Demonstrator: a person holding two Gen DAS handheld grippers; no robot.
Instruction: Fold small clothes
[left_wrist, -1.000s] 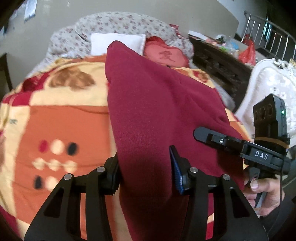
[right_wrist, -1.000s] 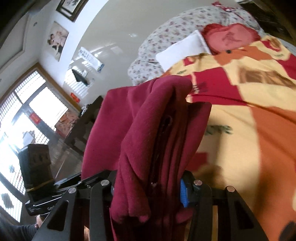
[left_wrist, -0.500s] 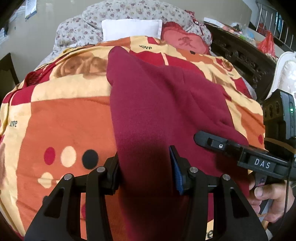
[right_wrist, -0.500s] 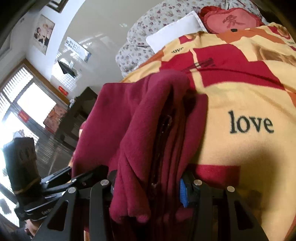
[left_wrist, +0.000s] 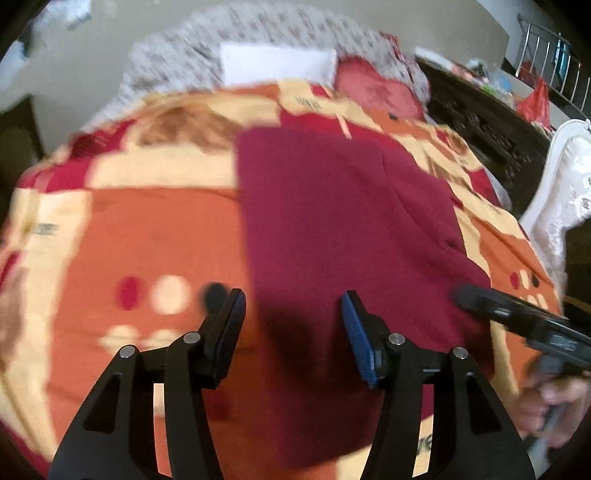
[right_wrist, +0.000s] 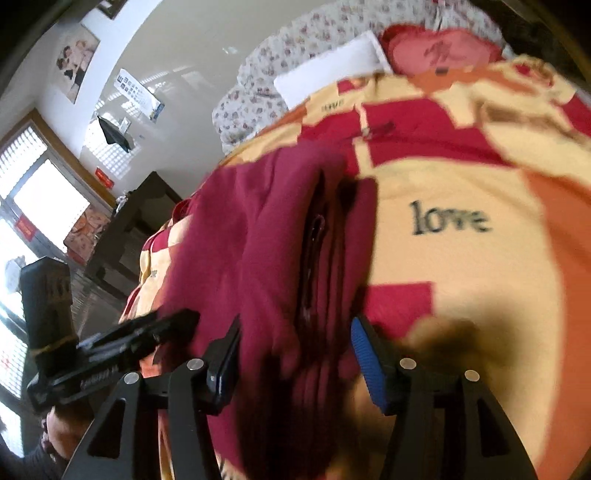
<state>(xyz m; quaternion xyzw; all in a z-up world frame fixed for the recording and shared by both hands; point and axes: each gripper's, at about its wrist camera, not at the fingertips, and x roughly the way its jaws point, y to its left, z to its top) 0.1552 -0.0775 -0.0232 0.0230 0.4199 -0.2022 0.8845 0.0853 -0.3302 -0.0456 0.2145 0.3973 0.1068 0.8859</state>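
Observation:
A dark red fleece garment (left_wrist: 343, 221) lies folded flat on the orange, yellow and red blanket (left_wrist: 155, 229). My left gripper (left_wrist: 293, 325) is open just above the garment's near left edge and holds nothing. My right gripper (right_wrist: 295, 350) is open with the garment's bunched, zippered edge (right_wrist: 295, 240) lying between its fingers, not clamped. The right gripper also shows at the right of the left wrist view (left_wrist: 517, 314). The left gripper also shows at the lower left of the right wrist view (right_wrist: 122, 343).
The blanket (right_wrist: 461, 258) covers a bed. A floral quilt (left_wrist: 258, 40), a white pillow (left_wrist: 277, 62) and a red cushion (left_wrist: 376, 88) lie at its head. A dark wooden cabinet (left_wrist: 491, 129) and a white chair (left_wrist: 561, 192) stand to the right.
Both grippers have opened and let go of the garment. The garment has come down from hanging and now lies flat on the blanket.

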